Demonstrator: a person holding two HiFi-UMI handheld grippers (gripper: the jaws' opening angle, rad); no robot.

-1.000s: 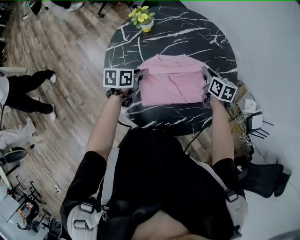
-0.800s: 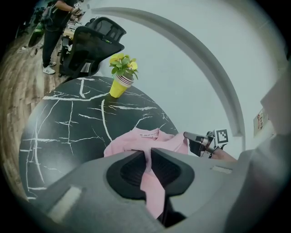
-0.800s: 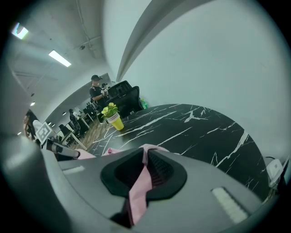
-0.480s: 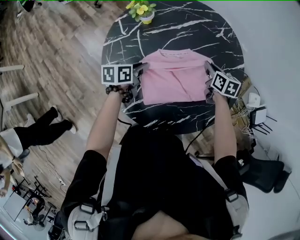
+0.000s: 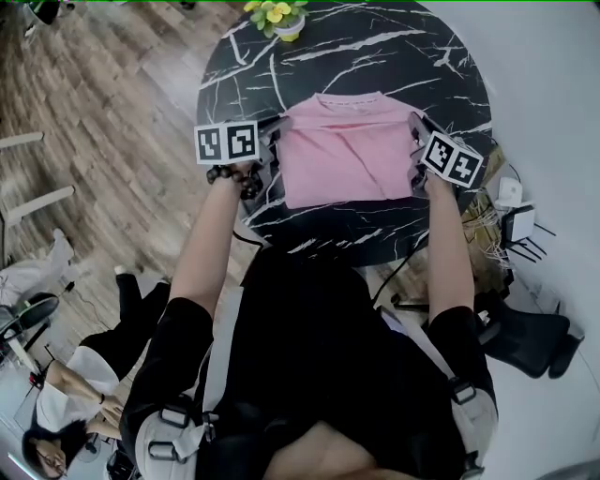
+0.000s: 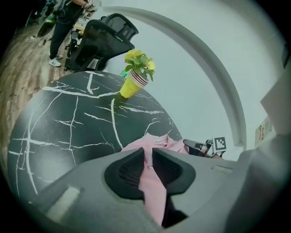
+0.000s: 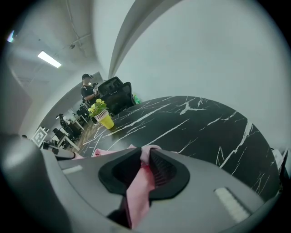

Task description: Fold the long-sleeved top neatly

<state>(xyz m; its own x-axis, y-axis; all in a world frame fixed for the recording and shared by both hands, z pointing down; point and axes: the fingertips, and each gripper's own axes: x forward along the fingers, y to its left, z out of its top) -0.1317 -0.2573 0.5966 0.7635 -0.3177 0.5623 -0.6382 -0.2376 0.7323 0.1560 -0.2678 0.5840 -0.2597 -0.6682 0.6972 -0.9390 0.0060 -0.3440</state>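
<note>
Pink top (image 5: 347, 150) lies folded in the middle of the dark tabletop (image 5: 375, 47).
My left tool (image 6: 148, 154) grips its left edge and my right tool (image 7: 146, 154) its right edge; both jaws have just been easing open, cloth pinched between them.

Left gripper (image 5: 278, 126) and right gripper (image 5: 416, 123) have sunk toward the table (image 5: 394, 56). Both sets of jaws have just been opening, with the pink top (image 5: 347, 150) between them. The bystander (image 5: 89, 370) has drifted from mid-left to lower left. The flower pot (image 5: 284, 21) has slid to the top edge.
</note>
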